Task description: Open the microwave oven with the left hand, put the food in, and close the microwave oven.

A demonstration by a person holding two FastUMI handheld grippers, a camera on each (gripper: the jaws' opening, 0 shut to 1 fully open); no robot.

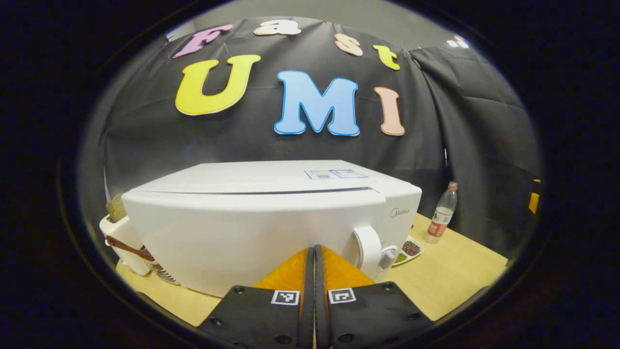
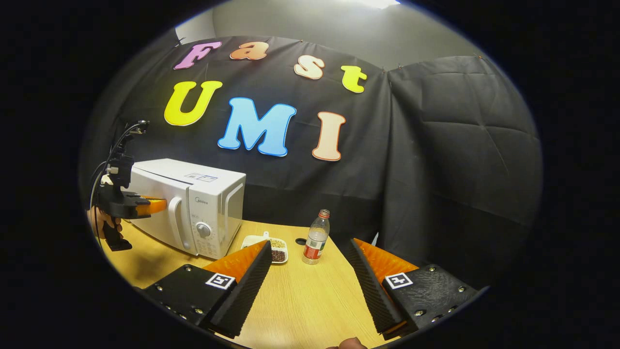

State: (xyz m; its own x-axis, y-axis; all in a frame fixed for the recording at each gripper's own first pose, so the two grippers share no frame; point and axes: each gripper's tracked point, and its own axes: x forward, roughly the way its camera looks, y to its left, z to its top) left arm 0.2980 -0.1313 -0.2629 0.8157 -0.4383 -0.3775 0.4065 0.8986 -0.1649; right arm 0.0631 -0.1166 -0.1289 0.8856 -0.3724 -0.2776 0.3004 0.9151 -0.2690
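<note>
The white microwave (image 1: 252, 218) stands shut on the wooden table (image 1: 460, 271), its curved door handle (image 1: 368, 249) on the right side of the door. My left gripper (image 1: 315, 251) is shut with nothing between its fingers, its tips close to the door just left of the handle. In the right gripper view the microwave (image 2: 193, 203) sits at the left, and a hand (image 2: 99, 220) holds the left gripper (image 2: 152, 206) beside the handle (image 2: 173, 220). The food, a white plate of beans (image 2: 271, 248), lies beside the microwave. My right gripper (image 2: 310, 243) hangs open above the table, short of the plate.
A plastic water bottle (image 2: 316, 237) stands just right of the plate, also seen as the bottle (image 1: 441, 213) behind the plate (image 1: 410, 249). A white container with a brown strap (image 1: 123, 237) sits left of the microwave. Black cloth walls close in behind.
</note>
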